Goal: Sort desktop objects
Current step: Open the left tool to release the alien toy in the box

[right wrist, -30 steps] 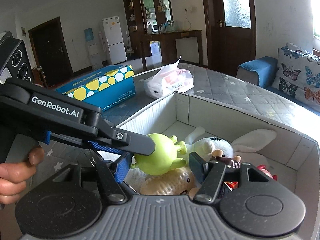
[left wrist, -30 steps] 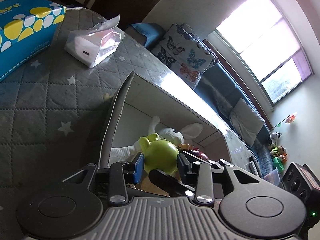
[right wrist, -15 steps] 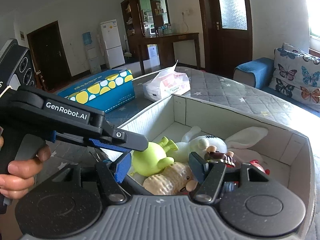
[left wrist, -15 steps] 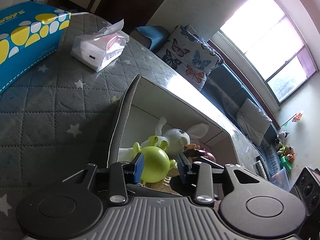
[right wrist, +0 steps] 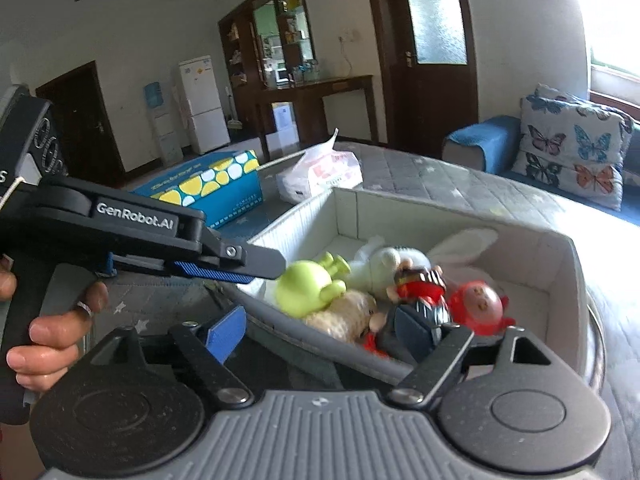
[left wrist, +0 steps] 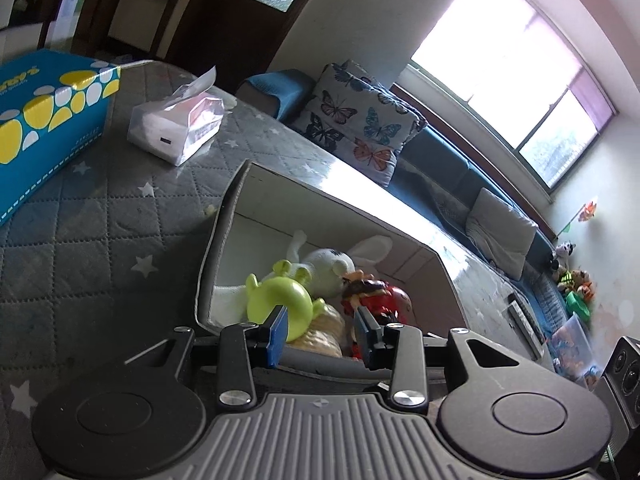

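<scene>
Released since a second ago, the green toy [left wrist: 278, 304] no longer sits between the left gripper's [left wrist: 322, 334] pads; that gripper has drawn back toward the near wall of the storage box [left wrist: 224, 240] and the toy now lies loose inside. It rests on a tan plush [right wrist: 348, 316] at the near left end of the box, its round body toward the near wall and its little stalks pointing away toward the far wall, so its long axis runs roughly along the line of the left gripper's fingers. A white rabbit plush [right wrist: 384, 264] lies just beyond it, a red and black figure [right wrist: 416, 284] beside that, and a red round toy [right wrist: 478, 304] further to the right. From the left gripper the green toy lies just ahead and slightly left, close behind the blue pad [left wrist: 278, 330]; its jaws stand spread with nothing between them. The right gripper [right wrist: 324, 330] hovers at the near rim, also spread wide and holding nothing, its right finger in front of the red and black figure. Both are near the box, the left one nearer the green toy. I judge this placement done; what comes next likely means turning away toward the quilted tabletop [left wrist: 100, 208], where a blue tissue box [left wrist: 44, 120] and a soft tissue pack [left wrist: 180, 128] stand well apart from the storage box.
</scene>
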Motion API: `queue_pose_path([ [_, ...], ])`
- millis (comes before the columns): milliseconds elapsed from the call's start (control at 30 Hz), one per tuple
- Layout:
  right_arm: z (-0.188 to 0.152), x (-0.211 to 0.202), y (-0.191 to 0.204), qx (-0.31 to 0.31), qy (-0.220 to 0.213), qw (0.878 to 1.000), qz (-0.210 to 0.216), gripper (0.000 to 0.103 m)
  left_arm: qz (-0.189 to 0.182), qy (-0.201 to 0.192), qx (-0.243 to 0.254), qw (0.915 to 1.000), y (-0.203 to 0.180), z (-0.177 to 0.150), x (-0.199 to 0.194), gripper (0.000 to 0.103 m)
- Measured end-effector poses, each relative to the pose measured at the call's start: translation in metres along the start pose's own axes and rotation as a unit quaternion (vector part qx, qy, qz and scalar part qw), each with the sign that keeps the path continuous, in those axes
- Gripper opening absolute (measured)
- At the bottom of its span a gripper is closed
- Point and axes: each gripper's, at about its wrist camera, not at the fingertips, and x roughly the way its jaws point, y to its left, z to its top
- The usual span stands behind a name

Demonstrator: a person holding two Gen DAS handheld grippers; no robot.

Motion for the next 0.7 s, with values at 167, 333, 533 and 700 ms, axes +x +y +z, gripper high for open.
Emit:
queue_pose_path([
  [167, -0.014, -0.011, 0.004, 0.006, 0.001, 1.0, -0.017, 0.093, 0.001, -0.002, 0.025, 0.9997, -0.011, -0.015, -0.008, 0.039],
  [333, -0.028, -0.021, 0.004, 0.015, 0.003, 0.999, -0.033, 0.098, 0.006, -0.001, 0.04, 0.9992, -0.018, -0.03, -0.014, 0.039],
  [533, -0.043, -0.031, 0.006, 0.024, 0.006, 0.998, -0.054, 0.103, 0.022, 0.005, 0.059, 0.998, -0.024, -0.049, -0.015, 0.039],
  [700, -0.053, -0.036, 0.007, 0.037, 0.011, 0.997, -0.072, 0.103, 0.035, 0.0, 0.075, 0.9965, -0.03, -0.063, -0.019, 0.039],
])
